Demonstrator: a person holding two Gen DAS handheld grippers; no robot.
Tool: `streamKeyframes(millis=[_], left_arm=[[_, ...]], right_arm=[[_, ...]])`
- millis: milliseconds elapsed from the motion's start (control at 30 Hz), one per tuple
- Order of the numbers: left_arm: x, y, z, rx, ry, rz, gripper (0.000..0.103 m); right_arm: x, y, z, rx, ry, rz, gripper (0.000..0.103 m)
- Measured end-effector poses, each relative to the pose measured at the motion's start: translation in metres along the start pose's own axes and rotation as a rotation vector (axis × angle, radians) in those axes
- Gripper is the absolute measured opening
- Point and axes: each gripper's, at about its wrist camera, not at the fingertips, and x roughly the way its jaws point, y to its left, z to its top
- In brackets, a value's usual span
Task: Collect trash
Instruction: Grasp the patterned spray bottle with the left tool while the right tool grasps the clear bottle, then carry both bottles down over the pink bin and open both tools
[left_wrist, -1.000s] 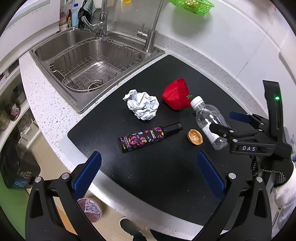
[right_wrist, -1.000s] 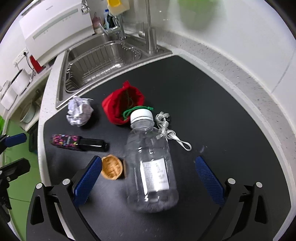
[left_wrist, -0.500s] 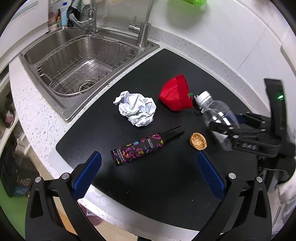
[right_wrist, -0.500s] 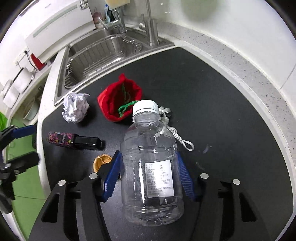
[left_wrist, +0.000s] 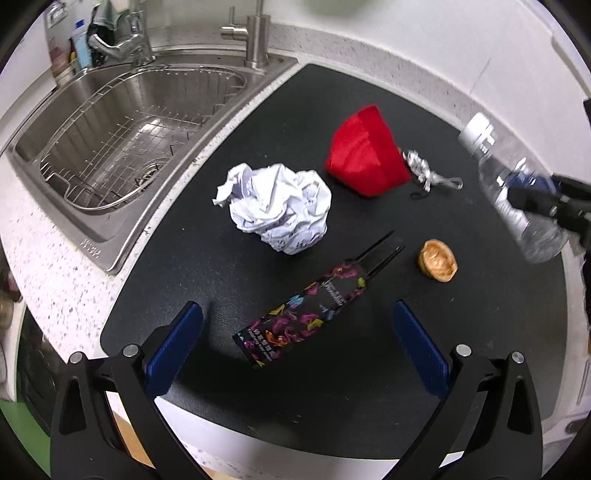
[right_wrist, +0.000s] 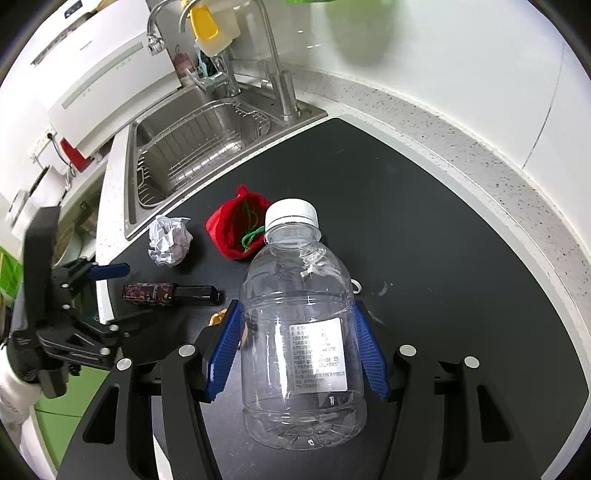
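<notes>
My right gripper (right_wrist: 297, 310) is shut on a clear plastic bottle (right_wrist: 295, 266) with a white cap, both blue pads pressed on its sides, and holds it off the black mat (right_wrist: 443, 240). The left wrist view shows that bottle (left_wrist: 509, 184) tilted at the far right. My left gripper (left_wrist: 295, 310) stands open low over a black tube with a colourful print (left_wrist: 306, 314), which lies between its fingers untouched. A crumpled white paper ball (left_wrist: 277, 206), a red cloth pouch (left_wrist: 364, 158), a brown nut shell (left_wrist: 437, 260) and a silver cord (left_wrist: 424, 177) lie on the mat.
A steel sink (left_wrist: 122, 122) with a wire rack and taps borders the mat on the left. Speckled white counter (left_wrist: 55, 258) runs around the mat, with its front edge just below my left gripper. A white wall stands behind.
My right gripper closed on the bottle and raised it off the mat. My left gripper sank and moved in over the printed tube.
</notes>
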Motion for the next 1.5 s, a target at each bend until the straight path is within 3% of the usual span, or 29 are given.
streamKeyframes(millis=[100, 367, 467, 733, 900, 1200, 1500], left_arm=[[0.004, -0.001, -0.003, 0.023, 0.004, -0.001, 0.09], [0.0, -0.01, -0.01, 0.08, -0.002, 0.047, 0.032], [-0.003, -0.012, -0.014, 0.066, 0.008, 0.025, 0.025], [-0.024, -0.022, -0.022, -0.001, -0.009, -0.059, 0.022], [-0.043, -0.033, -0.025, -0.013, -0.024, -0.074, 0.022], [-0.088, -0.046, -0.038, -0.03, -0.072, -0.049, 0.022], [-0.152, -0.019, -0.09, -0.115, -0.126, 0.052, 0.022]], right_arm=[[-0.003, 0.001, -0.002, 0.008, -0.005, -0.001, 0.058], [-0.006, 0.007, -0.006, 0.014, -0.008, 0.001, 0.058], [-0.009, 0.01, -0.007, 0.01, -0.012, 0.004, 0.058], [-0.02, 0.015, -0.013, 0.012, -0.028, 0.015, 0.058], [-0.028, 0.022, -0.017, 0.002, -0.047, 0.024, 0.058], [-0.054, 0.04, -0.025, -0.03, -0.089, 0.046, 0.058], [-0.074, 0.109, -0.035, -0.155, -0.118, 0.134, 0.058]])
